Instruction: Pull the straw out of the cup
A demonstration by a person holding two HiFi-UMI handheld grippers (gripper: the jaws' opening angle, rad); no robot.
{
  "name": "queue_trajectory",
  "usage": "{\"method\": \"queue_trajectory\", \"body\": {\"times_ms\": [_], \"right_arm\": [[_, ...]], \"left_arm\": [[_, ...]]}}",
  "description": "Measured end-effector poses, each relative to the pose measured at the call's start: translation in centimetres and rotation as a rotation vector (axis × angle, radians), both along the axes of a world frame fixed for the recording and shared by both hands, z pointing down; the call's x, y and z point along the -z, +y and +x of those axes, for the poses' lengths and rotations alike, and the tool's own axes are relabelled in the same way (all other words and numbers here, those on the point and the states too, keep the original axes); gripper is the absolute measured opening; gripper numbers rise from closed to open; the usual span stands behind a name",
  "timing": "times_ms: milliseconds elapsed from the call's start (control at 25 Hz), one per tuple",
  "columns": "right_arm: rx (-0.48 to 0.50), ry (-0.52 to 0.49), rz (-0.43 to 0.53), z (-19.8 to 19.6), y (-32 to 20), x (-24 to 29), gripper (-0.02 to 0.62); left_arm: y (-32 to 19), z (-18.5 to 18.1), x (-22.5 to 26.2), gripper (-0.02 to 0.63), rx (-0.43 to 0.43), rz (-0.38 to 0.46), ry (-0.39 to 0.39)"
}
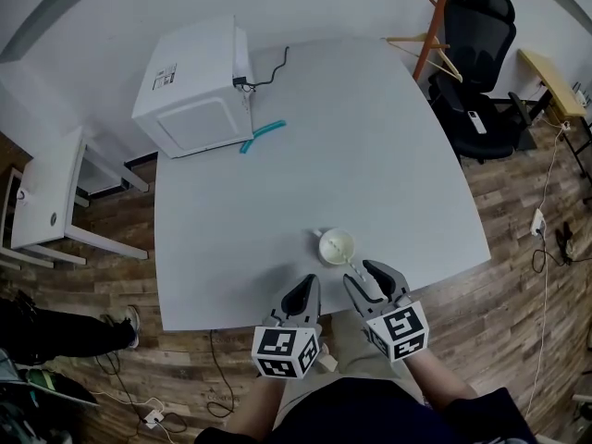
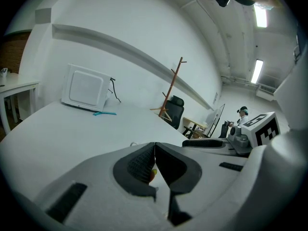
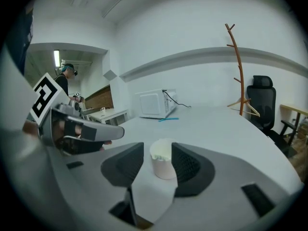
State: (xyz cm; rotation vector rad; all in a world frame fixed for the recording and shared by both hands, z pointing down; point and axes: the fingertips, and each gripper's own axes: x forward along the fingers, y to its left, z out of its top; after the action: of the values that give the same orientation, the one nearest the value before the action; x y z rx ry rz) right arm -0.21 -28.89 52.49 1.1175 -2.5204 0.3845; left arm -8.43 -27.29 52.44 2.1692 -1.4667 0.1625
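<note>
The cup (image 1: 336,246) stands upright on the white table (image 1: 388,174), near the table's near edge and a little right of its middle. It is a small pale cup with something whitish inside. In the head view a thin pale strip, apparently the straw (image 1: 353,266), leans out over the cup's near right rim toward the right gripper (image 1: 368,277). In the right gripper view the straw cannot be made out.

The right gripper sits just near of the cup with its jaws spread wide. In its own view, the cup (image 3: 162,161) stands between the two dark pads (image 3: 186,166), and neither pad clearly touches it. The left gripper (image 1: 303,289) lies just left of the right one, near of the cup and apart from it. Its own view shows the jaws pressed together at the tips (image 2: 154,146), with no object clearly held.

At the far left corner of the table stands a white microwave (image 1: 194,86) with a black cable (image 1: 268,74) behind it. A teal object (image 1: 264,135) lies just beside the microwave's right side. Beyond the table's far right are a wooden coat stand (image 1: 433,21) and a black office chair (image 1: 481,63). A white side table (image 1: 46,192) stands to the left on the wooden floor (image 1: 518,276).
</note>
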Motion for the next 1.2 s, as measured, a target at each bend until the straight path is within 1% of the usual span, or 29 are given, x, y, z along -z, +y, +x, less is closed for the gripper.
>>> {"method": "queue_trajectory", "body": {"times_ms": [400, 560, 840, 1200], "right_arm": [[0.02, 0.051, -0.036, -0.6, -1.5, -3.1, 0.173], [0.016, 0.083, -0.03, -0.7, -1.9, -3.9, 0.124], [-0.006, 0.111, -0.032, -0.4, -2.2, -4.6, 0.049], [-0.012, 0.119, -0.019, -0.1, -2.0, -4.3, 0.044]], "left_arm": [[-1.4, -0.8, -1.9, 0.018, 0.033, -0.044, -0.002], [-1.8, -0.9, -2.2, 0.019, 0.039, -0.049, 0.0], [-1.9, -0.7, -2.6, 0.02, 0.033, -0.057, 0.003], [-1.6, -0.4, -2.4, 0.018, 0.027, -0.054, 0.004]]}}
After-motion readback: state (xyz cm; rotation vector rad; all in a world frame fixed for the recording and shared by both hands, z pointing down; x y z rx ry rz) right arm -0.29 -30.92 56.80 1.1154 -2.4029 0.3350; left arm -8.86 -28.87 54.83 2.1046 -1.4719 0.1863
